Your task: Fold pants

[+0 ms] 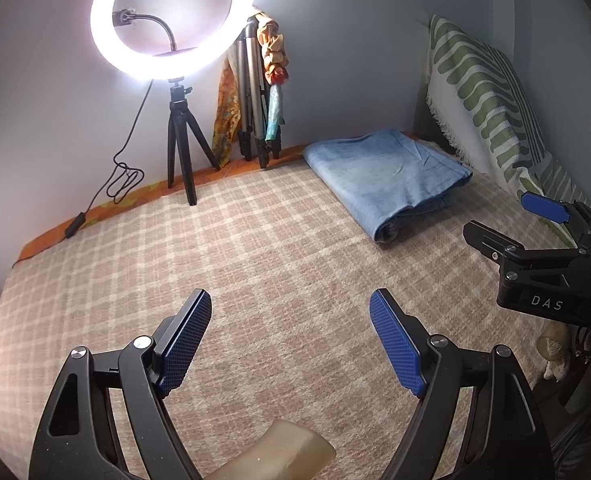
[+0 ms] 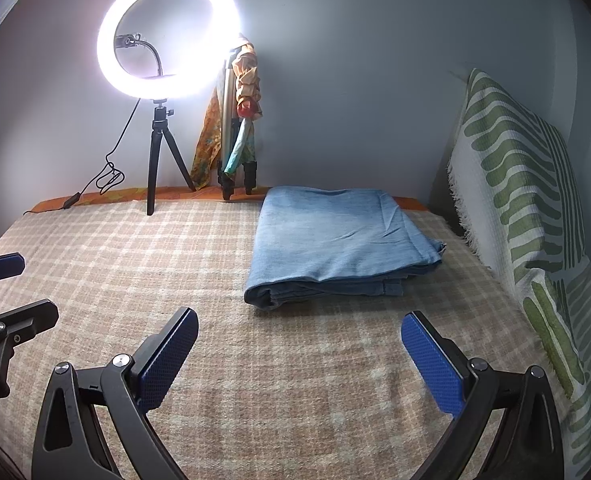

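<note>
Light blue denim pants [image 1: 387, 178] lie folded in a flat rectangular stack on the checked beige blanket [image 1: 255, 248], toward the far right. They also show in the right wrist view [image 2: 335, 240], straight ahead. My left gripper [image 1: 291, 312] is open and empty, hovering above bare blanket well short of the pants. My right gripper [image 2: 299, 330] is open and empty, a short way in front of the stack's folded edge. The right gripper also shows at the right edge of the left wrist view [image 1: 499, 216], beside the pants.
A lit ring light on a small black tripod [image 1: 175, 120] stands at the blanket's far edge, its cable trailing left. A second tripod draped with coloured cloths [image 1: 259, 92] stands by the wall. A green-and-white patterned throw [image 2: 515, 208] leans along the right side.
</note>
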Action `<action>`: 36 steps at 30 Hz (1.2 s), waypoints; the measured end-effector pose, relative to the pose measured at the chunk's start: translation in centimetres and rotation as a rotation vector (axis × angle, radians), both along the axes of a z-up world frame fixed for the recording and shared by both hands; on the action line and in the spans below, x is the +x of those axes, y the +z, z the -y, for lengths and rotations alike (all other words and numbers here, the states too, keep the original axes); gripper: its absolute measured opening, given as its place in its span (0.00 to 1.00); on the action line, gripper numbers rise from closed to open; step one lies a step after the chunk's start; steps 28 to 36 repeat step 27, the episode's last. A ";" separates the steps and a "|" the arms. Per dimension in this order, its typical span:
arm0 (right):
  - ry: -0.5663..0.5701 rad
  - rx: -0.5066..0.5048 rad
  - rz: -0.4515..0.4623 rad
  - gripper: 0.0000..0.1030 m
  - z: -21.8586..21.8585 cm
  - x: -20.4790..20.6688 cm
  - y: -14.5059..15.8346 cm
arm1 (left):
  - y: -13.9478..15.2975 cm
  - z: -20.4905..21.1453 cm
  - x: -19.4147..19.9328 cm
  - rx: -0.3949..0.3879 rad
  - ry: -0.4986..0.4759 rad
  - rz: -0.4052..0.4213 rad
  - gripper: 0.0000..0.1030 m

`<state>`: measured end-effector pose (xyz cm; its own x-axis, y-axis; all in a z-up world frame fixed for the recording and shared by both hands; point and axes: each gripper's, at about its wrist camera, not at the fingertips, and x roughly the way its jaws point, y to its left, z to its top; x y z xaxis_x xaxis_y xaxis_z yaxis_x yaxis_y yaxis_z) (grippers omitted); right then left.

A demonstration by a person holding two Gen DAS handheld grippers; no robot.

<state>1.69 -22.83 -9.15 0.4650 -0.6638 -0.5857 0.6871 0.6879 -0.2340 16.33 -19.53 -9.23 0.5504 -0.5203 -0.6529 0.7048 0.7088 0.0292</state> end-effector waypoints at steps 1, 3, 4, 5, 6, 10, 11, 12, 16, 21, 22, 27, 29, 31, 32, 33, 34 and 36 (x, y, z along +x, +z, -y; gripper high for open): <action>0.000 0.001 0.000 1.00 0.0 0.0 0.0 | 0.0 0.0 0.0 0.000 0.001 0.001 0.79; 0.001 0.001 0.001 1.00 0.0 0.0 0.0 | 0.0 0.0 0.0 0.000 0.004 0.001 0.79; 0.002 0.000 0.001 1.00 0.0 0.0 0.0 | 0.0 0.0 0.0 0.000 0.006 0.001 0.79; 0.002 -0.001 -0.001 1.00 0.0 0.0 0.0 | 0.0 0.0 0.0 0.000 0.008 0.001 0.79; 0.002 -0.001 0.000 1.00 0.0 0.0 0.0 | 0.1 0.0 0.0 -0.001 0.011 0.002 0.79; 0.002 0.001 0.000 1.00 0.0 0.0 0.0 | 0.1 0.0 0.0 -0.001 0.012 0.002 0.79; 0.002 0.000 -0.001 1.00 0.0 0.0 0.0 | 0.1 0.0 0.0 0.000 0.011 0.003 0.79; 0.001 0.000 -0.001 1.00 0.0 0.0 0.0 | 0.1 0.0 0.0 0.002 0.012 0.005 0.79; 0.003 -0.001 -0.002 1.00 -0.1 0.0 0.0 | 0.1 -0.1 0.0 0.000 0.012 0.003 0.79; 0.003 0.001 -0.004 1.00 0.0 0.1 -0.1 | 0.1 -0.2 0.3 -0.001 0.021 0.006 0.79; 0.003 0.002 -0.005 1.00 -0.1 0.1 -0.2 | 0.1 -0.3 0.4 -0.003 0.021 0.010 0.79; 0.008 0.008 -0.008 1.00 0.1 0.3 -0.4 | 0.2 -0.4 0.2 -0.012 0.017 0.025 0.79; 0.008 0.008 -0.008 1.00 0.1 0.3 -0.4 | 0.2 -0.4 0.2 -0.012 0.017 0.025 0.79; 0.008 0.008 -0.008 1.00 0.1 0.3 -0.4 | 0.2 -0.4 0.2 -0.012 0.017 0.025 0.79; 0.008 0.008 -0.008 1.00 0.1 0.3 -0.4 | 0.2 -0.4 0.2 -0.012 0.017 0.025 0.79; 0.008 0.008 -0.008 1.00 0.1 0.3 -0.4 | 0.2 -0.4 0.2 -0.012 0.017 0.025 0.79; 0.008 0.008 -0.008 1.00 0.1 0.3 -0.4 | 0.2 -0.4 0.2 -0.012 0.017 0.025 0.79; 0.008 0.008 -0.008 1.00 0.1 0.3 -0.4 | 0.2 -0.4 0.2 -0.012 0.017 0.025 0.79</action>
